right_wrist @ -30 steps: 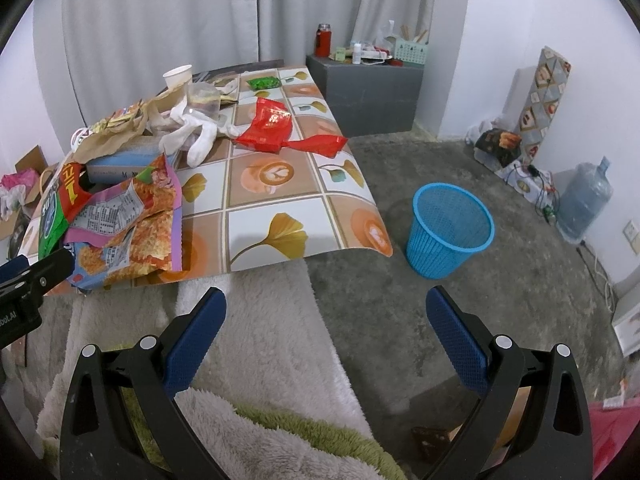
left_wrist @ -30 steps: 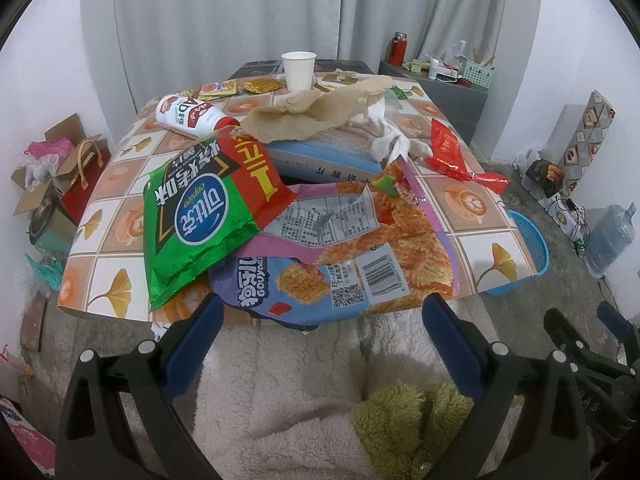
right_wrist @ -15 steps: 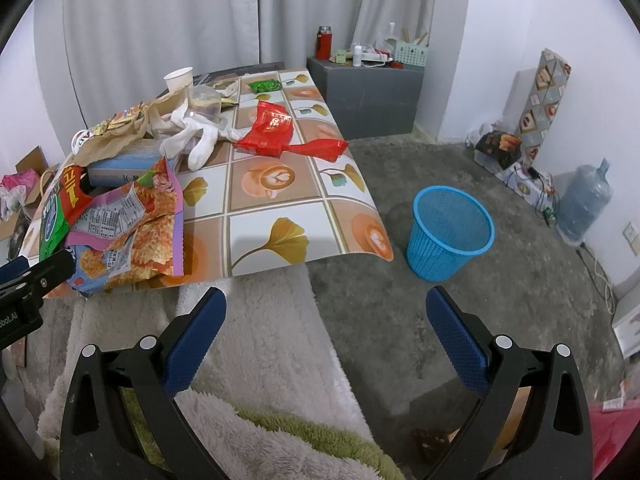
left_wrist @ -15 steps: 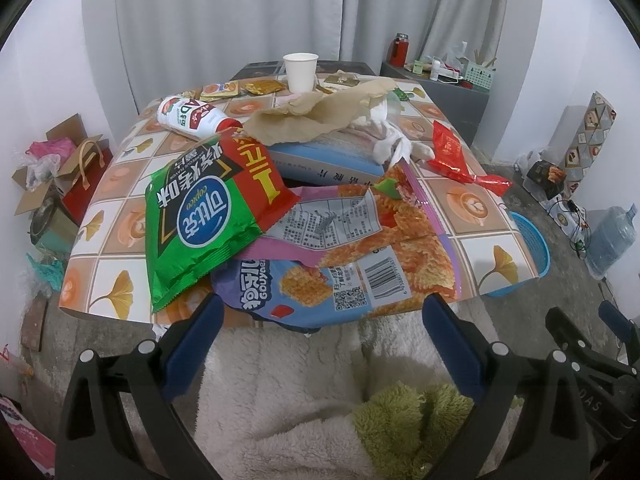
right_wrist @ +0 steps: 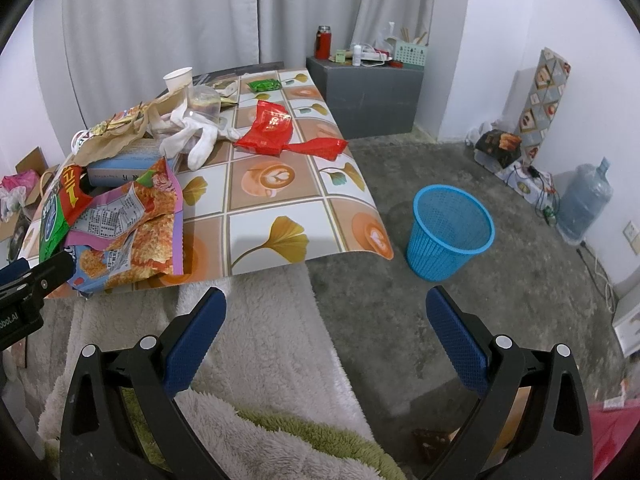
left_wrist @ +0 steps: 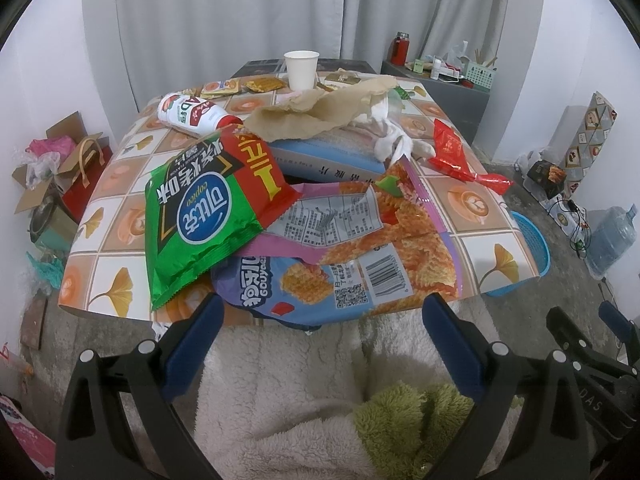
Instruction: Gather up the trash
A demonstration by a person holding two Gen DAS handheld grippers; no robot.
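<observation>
Trash is piled on a low table (left_wrist: 496,264) with a tiled cloth. A green and red chip bag (left_wrist: 200,212) lies on an orange and blue snack bag (left_wrist: 360,256) that hangs over the near edge. Behind them are brown paper (left_wrist: 320,114), a white bottle (left_wrist: 188,114), a paper cup (left_wrist: 301,69), white tissue (right_wrist: 192,136) and a red wrapper (right_wrist: 276,130). My left gripper (left_wrist: 320,312) is open just short of the snack bag. My right gripper (right_wrist: 326,312) is open over the floor. A blue waste basket (right_wrist: 450,234) stands right of the table.
A fluffy white and green blanket (left_wrist: 312,400) lies below both grippers. A grey cabinet (right_wrist: 368,92) stands behind the table. A water jug (right_wrist: 586,202) and boxes (right_wrist: 500,146) line the right wall. Cardboard boxes and bags (left_wrist: 52,176) sit left of the table.
Both grippers have crept slightly toward the table. Both stay open, and the trash has not moved.
</observation>
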